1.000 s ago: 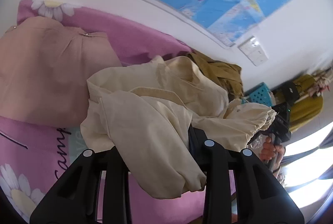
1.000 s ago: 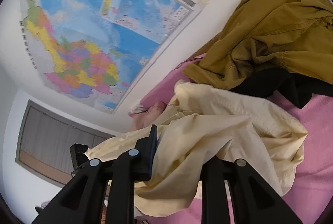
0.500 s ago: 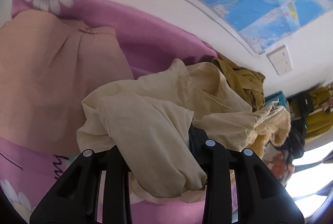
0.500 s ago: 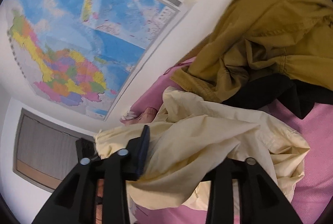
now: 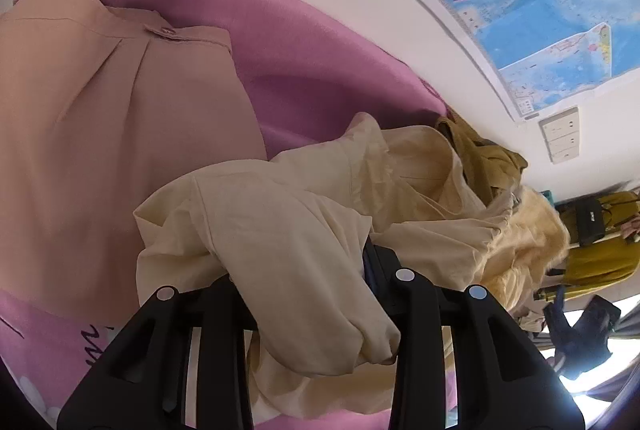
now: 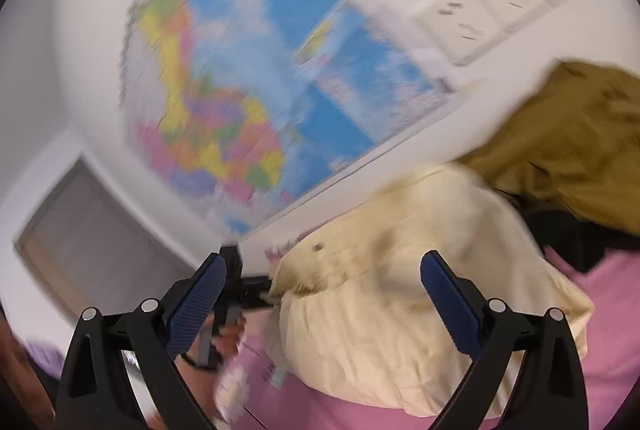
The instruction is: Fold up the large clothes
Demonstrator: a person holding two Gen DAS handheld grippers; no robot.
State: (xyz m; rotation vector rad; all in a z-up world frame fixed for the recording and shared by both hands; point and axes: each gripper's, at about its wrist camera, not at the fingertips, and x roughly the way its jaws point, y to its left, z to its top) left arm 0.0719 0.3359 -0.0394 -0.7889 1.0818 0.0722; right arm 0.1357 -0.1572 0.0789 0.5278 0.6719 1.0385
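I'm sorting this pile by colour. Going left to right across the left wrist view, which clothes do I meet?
Peach-pink garment → cream garment held in the left tongs → olive-mustard garment.

A coloured wall map [image 5: 552,2] is seen high above and beyond the claw, a white socket plate [image 5: 560,134] is set just under its corner, and a pink flowered bedsheet [image 5: 320,62] is spread beyond and beneath the claw.
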